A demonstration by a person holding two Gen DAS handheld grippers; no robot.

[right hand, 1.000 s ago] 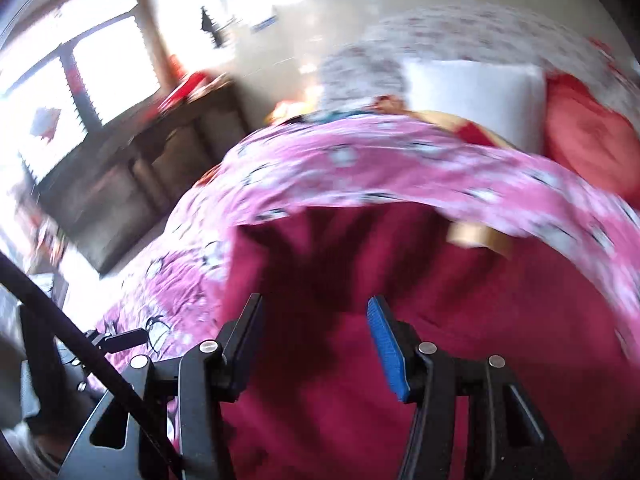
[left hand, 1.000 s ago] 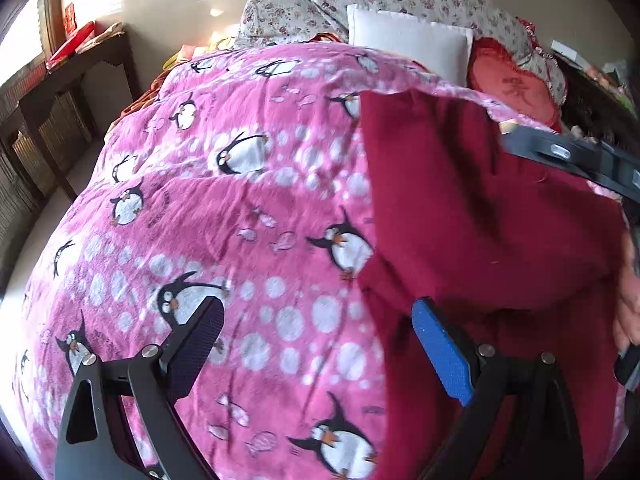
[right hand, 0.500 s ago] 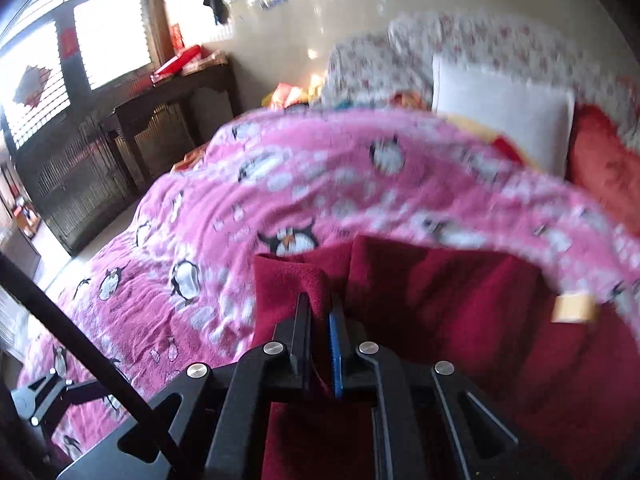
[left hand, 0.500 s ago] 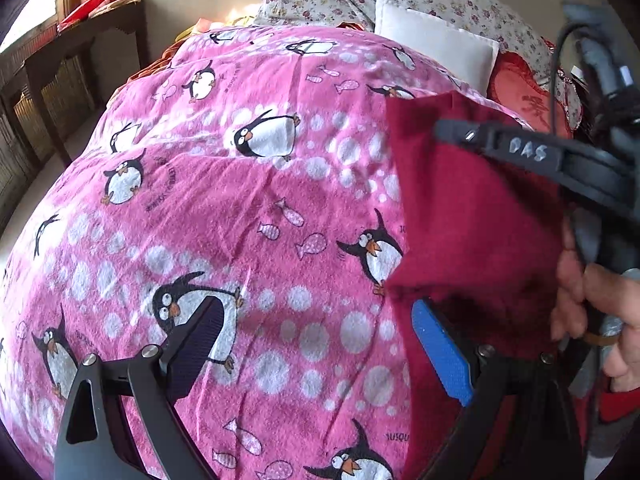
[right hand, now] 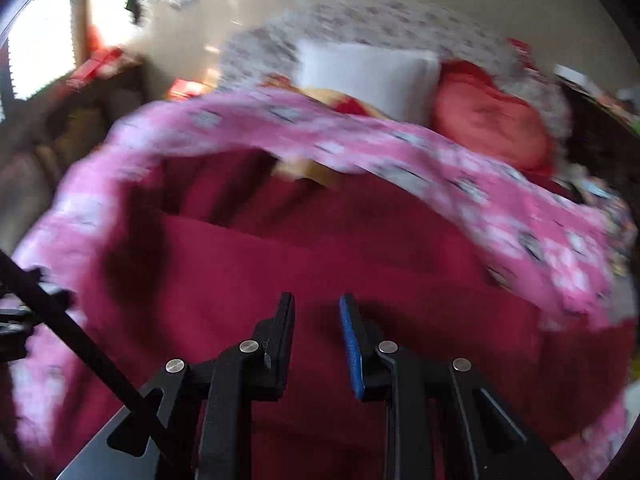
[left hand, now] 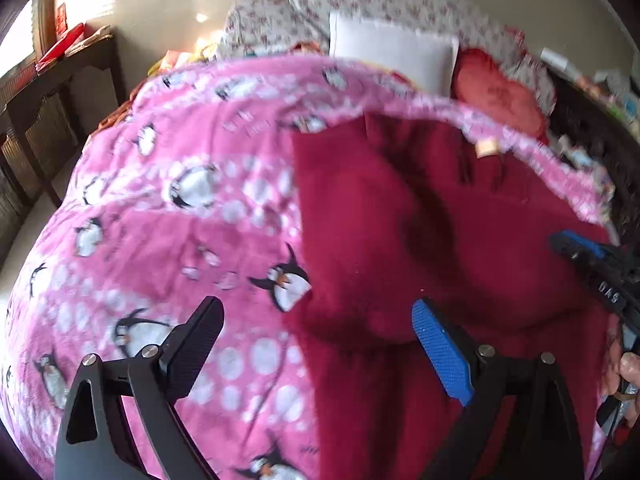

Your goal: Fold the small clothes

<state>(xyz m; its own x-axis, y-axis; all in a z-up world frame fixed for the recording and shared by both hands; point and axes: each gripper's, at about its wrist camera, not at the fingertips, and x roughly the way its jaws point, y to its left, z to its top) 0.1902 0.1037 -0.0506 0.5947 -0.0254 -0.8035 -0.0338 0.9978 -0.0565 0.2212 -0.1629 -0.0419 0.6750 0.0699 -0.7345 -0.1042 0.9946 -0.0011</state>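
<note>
A dark red garment (left hand: pixel 420 220) lies spread on a pink penguin blanket (left hand: pixel 180 220), with a folded flap on top and a small tan label (left hand: pixel 486 147) near its far edge. My left gripper (left hand: pixel 316 320) is open and empty, just above the garment's left edge. My right gripper (right hand: pixel 316 320) is open a little, empty, low over the middle of the garment (right hand: pixel 320 264); it also shows at the right in the left wrist view (left hand: pixel 592 260). The right wrist view is blurred.
A white pillow (left hand: pixel 392 52), a red cushion (left hand: pixel 496 92) and floral bedding (left hand: pixel 360 4) lie at the head of the bed. A dark wooden table (left hand: pixel 48 92) stands to the left by a window. Clutter lines the right side (left hand: pixel 592 120).
My right gripper, shut on a fold of the red garment half a second ago, has opened and let it go. The garment now lies flatter. Both cameras have shifted.
</note>
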